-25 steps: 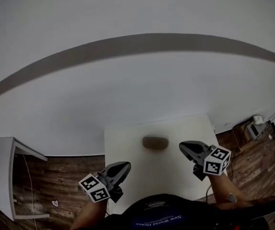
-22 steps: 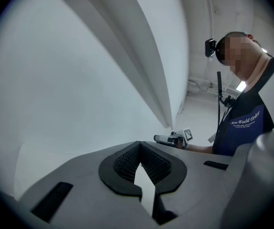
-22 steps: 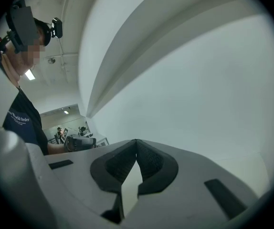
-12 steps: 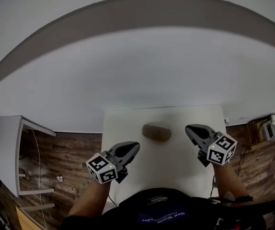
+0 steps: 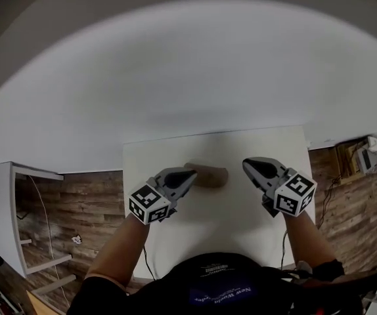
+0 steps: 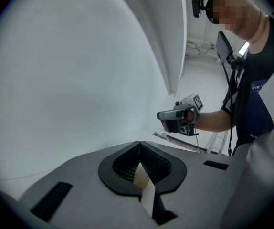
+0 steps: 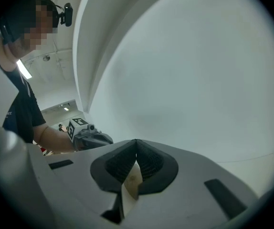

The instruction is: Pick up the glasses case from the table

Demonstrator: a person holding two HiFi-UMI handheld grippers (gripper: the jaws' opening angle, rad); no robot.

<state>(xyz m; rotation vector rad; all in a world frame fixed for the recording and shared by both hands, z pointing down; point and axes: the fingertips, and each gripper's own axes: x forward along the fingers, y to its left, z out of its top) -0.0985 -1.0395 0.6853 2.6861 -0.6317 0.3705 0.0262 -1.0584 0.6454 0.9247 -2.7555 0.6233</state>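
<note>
Over a white table [image 5: 231, 225], the brown glasses case [image 5: 211, 175] lies near the far edge, at 12 o'clock from the person, its long axis running 9 to 3 o'clock. The left tongs [image 5: 190, 174] are pressed together and empty, their tip overlapping the case's 9 o'clock end in the head view; whether they touch it cannot be told. The right tongs [image 5: 246, 165], likewise closed on nothing, hang apart from the case, which lies at their 8 o'clock. The left hand looks nearer, but its tongs must part before gripping.
</note>
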